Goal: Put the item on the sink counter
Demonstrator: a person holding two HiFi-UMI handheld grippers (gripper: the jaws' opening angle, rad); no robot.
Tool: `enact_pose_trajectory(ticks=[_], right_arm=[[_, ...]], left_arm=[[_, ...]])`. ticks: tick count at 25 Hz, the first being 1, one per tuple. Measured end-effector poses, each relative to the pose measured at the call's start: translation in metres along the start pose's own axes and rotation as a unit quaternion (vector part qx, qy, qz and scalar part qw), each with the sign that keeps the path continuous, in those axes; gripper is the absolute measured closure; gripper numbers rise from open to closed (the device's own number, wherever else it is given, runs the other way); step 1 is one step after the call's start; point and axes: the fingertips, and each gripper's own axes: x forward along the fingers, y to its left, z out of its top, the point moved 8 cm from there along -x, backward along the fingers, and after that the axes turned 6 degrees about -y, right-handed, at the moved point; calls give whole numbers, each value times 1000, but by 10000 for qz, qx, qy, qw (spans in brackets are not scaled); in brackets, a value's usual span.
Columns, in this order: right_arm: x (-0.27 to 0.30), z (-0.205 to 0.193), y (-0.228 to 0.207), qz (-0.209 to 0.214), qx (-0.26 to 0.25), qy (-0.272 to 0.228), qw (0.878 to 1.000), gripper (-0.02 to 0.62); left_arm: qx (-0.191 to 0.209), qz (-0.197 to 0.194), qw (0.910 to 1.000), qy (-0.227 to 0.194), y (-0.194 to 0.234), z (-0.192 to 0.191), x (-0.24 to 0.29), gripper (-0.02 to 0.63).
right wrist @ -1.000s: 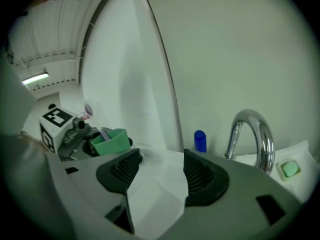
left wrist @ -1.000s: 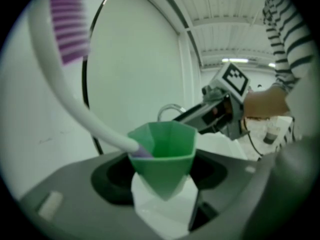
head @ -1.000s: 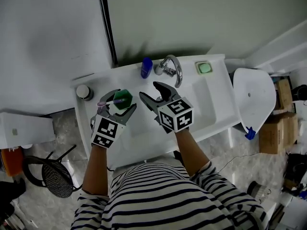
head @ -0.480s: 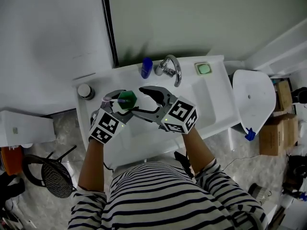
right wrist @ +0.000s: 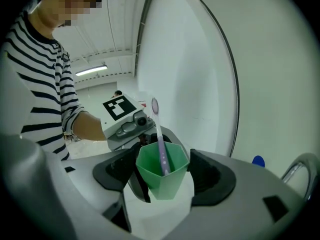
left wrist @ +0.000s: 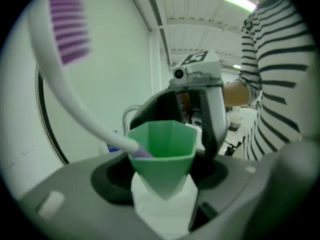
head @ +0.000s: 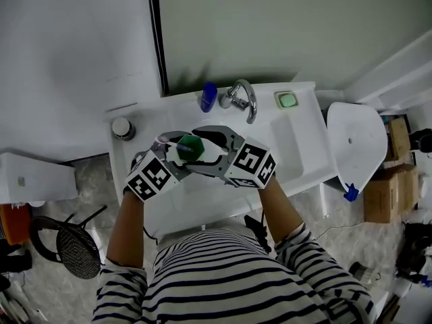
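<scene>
The person wears a black-and-white striped shirt (head: 223,282). The grey left gripper (head: 175,151) and right gripper (head: 202,151) bear white marker cubes; the right's jaws are opening around the green cup (head: 191,145).

You are standing in a bathroom, leaning over a white sink counter (head: 307,155), chrome faucet (head: 244,98) arching above it, green soap (head: 288,98) sitting in a dish, blue bottle (head: 208,96) standing alongside.

White wall (head: 67,46), marbled floor (head: 91,177), blk stool (head: 75,248) btm-left.

Blue bottle (head: 208,96), faucet (head: 241,98) and soap dish (head: 287,98) line the tabletop's (head: 302,150) back edge. A round jar (head: 122,127) blocks its left corner. Its right side lies open.
</scene>
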Motion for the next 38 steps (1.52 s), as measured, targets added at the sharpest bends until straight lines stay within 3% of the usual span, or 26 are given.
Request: enact_pose_trajectory(ticks=[13, 20, 30, 38], right_arm=[[8, -1, -2, -32, 220, 293, 9993, 287], [12, -3, -9, -154, 305, 130, 9993, 288], [20, -4, -30, -354, 456, -177, 9982, 290], [25, -7, -49, -813, 542, -357, 9946, 290]], left_arm=[[185, -178, 9994, 216, 2, -3, -2, 287], [230, -93, 9996, 143, 10, -6, -1, 284], [204, 275, 9989, 316, 31, -21, 0, 255], [-34, 931, 9951, 347, 50, -35, -12, 249]])
